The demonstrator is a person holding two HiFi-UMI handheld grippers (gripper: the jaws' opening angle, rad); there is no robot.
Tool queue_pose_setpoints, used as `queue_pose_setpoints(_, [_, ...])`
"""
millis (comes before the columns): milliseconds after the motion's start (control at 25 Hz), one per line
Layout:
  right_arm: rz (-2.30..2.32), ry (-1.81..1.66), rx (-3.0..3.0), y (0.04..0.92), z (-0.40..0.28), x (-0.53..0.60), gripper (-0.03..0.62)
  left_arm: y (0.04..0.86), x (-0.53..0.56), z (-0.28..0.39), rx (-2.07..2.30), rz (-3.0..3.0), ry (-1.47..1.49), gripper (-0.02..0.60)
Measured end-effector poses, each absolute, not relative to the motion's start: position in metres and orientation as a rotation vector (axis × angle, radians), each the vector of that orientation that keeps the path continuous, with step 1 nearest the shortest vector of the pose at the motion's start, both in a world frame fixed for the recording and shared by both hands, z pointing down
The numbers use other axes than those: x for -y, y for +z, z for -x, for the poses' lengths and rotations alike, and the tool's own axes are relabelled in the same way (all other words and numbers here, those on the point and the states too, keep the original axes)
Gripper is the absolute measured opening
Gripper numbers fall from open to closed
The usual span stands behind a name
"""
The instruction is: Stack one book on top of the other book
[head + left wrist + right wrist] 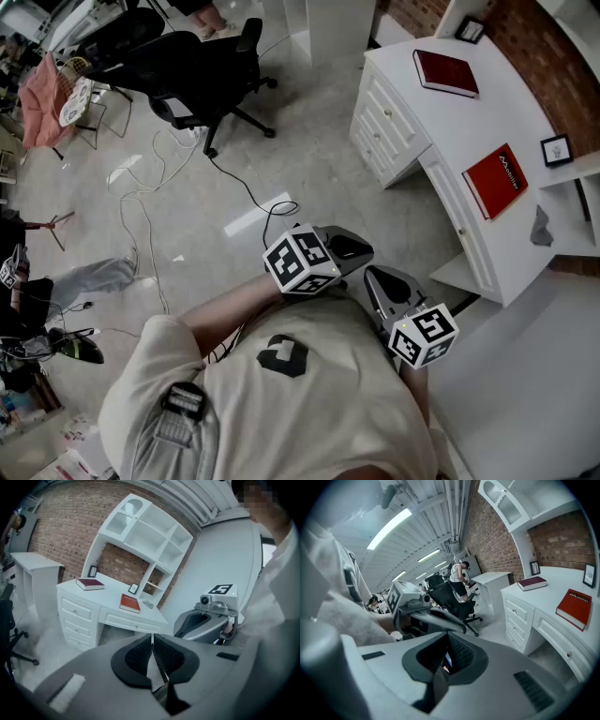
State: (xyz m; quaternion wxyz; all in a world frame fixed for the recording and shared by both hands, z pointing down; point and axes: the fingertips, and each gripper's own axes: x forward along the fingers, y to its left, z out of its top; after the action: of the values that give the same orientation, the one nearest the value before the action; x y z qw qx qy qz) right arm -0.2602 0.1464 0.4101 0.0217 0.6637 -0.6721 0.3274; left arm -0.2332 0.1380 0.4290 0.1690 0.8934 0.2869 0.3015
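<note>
The person stands back from the white desk (487,122) with both tools drawn in against the chest, so the job looks to be at its very start: the approach, with neither book touched. The left gripper (352,246) has its pads pressed together on nothing. The right gripper (380,279), just beside it, looks closed and empty too, with only a sliver of light between its pads.

Both books lie flat on the desk top, well apart from each other. The dark red book (446,72) sits toward the left end, set back near the rear corner by a small picture frame (471,30). The bright red book (494,181) lies close to the front edge, about midway along and just short of the shelf unit, with a crumpled grey thing (541,228) beyond it.

Next, I would judge, comes stepping up to the desk and spreading one pair of jaws. A flat book offers little to pinch, so the bright one near the front edge seems the easier to take by its side, lift, carry over and lay squarely on the dark one.
</note>
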Motion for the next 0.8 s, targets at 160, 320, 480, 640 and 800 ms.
queue_pose_setpoints(160, [-2.067, 0.988, 2.069, 0.411, 0.266, -0.127, 0.005, 0.433, -0.110, 0.247, -0.746, -2.590, 0.842, 0.017])
queue_pose_setpoints(320, [-2.064, 0.941, 2.071, 0.406, 0.272, -0.112, 0.005, 0.421, -0.094, 0.253, -0.700, -2.650, 0.780, 0.015])
queue_pose_setpoints(480, [-2.129, 0.928, 2.047, 0.402, 0.270, -0.103, 0.005, 0.415, -0.091, 0.255, -0.693, -2.641, 0.739, 0.015])
queue_pose_setpoints(640, [-2.238, 1.014, 2.009, 0.407, 0.257, -0.107, 0.006, 0.417, -0.089, 0.258, -0.700, -2.639, 0.747, 0.015])
queue_pose_setpoints(800, [-2.273, 1.124, 1.916, 0.420, 0.253, -0.114, 0.006, 0.425, -0.079, 0.250, -0.603, -2.640, 0.757, 0.015])
